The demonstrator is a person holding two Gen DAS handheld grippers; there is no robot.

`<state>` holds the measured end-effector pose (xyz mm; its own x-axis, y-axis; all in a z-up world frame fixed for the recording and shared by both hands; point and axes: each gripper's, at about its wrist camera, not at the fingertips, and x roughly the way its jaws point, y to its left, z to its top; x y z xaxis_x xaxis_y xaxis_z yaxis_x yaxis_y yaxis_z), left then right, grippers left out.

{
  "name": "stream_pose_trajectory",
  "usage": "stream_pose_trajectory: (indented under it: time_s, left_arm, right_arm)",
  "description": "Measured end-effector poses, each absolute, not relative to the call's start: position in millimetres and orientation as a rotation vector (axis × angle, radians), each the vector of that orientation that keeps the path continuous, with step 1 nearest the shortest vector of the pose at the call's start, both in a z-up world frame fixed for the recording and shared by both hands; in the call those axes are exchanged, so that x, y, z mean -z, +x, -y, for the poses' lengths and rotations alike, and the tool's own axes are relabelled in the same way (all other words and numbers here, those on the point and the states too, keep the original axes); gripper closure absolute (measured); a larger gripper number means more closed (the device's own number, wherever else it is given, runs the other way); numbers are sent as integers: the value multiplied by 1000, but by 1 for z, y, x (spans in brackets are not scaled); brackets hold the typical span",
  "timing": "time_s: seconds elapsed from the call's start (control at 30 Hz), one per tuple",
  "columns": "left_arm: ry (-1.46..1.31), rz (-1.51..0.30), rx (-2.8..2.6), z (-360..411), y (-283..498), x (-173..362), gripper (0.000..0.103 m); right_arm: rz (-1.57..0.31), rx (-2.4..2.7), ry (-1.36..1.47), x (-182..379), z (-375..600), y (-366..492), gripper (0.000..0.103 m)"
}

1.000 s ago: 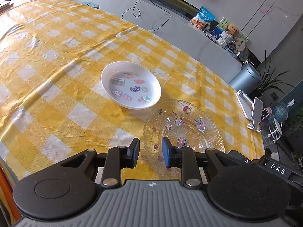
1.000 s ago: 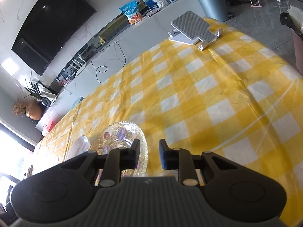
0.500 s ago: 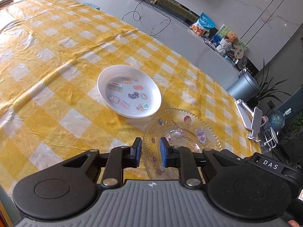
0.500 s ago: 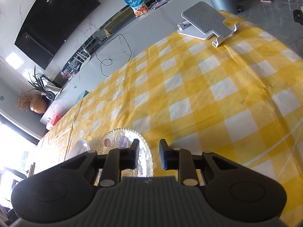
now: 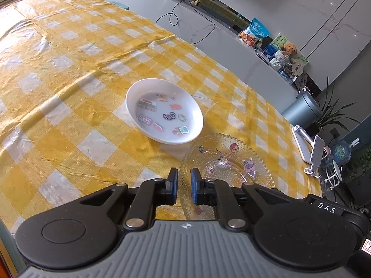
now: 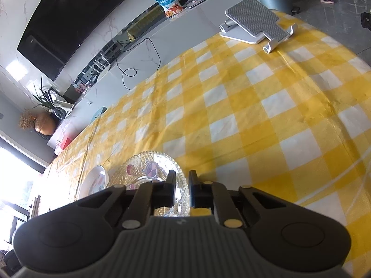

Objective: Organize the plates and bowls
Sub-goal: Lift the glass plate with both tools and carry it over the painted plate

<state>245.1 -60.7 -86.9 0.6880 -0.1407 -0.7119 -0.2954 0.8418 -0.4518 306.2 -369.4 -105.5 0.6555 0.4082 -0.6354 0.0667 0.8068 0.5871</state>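
Beside left claw [image 5: 184,186], "DAS" label [image 5: 326,208]; both claws slightly parted, empty.

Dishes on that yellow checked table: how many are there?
2. A white dish with stickers sits mid-table; a clear glass plate lies beside it, nearer the grippers, their rims close. The grippers hide part of the table.

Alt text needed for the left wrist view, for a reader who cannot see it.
The left claw, its jaws slightly apart and empty, hovers over the near rim of a clear glass plate with cartoon stickers. Just beyond it, a white bowl with stickers inside sits on the yellow-and-white checked tablecloth. A folding stand rests at the table's right edge.
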Motion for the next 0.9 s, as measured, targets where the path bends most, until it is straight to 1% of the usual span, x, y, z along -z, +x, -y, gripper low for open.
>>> stream_pose_trajectory:
  time_s: [0.47,0.9]
  left_arm:
    - [-582,-852,-84,62,241,80,93]
    - [-545,-846,-18,71,213,55,94]
  right_arm:
    - [-867,-204,622,102,375,301,95]
    - [-872,-165,636,95,388,264,98]
